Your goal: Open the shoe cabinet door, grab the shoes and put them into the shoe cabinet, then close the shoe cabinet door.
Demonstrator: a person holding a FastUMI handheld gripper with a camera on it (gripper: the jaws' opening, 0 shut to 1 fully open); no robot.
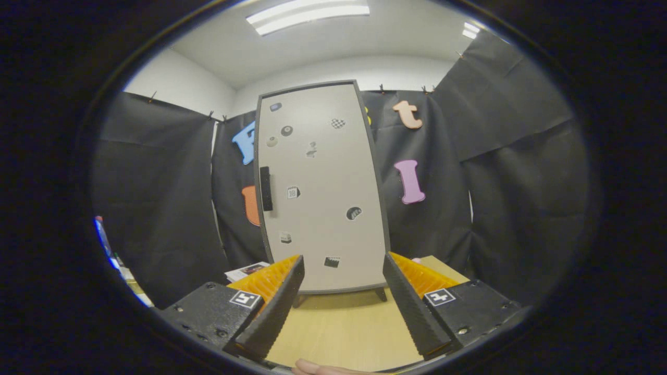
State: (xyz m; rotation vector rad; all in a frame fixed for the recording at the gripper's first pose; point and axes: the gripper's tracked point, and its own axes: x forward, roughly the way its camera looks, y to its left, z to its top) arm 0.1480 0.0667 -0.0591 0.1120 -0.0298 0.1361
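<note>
Light wood bench [338,328] across lower centre of frame, bare surface. Black cloth wall [156,198] hangs behind, clipped along top edge, folds visible at right. White room wall [177,78] above cloth, upper left. White ceiling [406,36] with long strip light [307,15] at top centre, second smaller light [470,29] at upper right. Printed booklet or card [246,271] lies on bench at lower left. Blurred blue item [102,234] at far left, unclear what.

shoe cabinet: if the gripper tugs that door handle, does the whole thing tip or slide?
Possibly. The shoe cabinet is tall and narrow on small feet, so a hard pull on the high black handle could rock it. The smooth wooden table may let it slide. The flat door panel looks rigid. The gripper is open, short of it.
</note>
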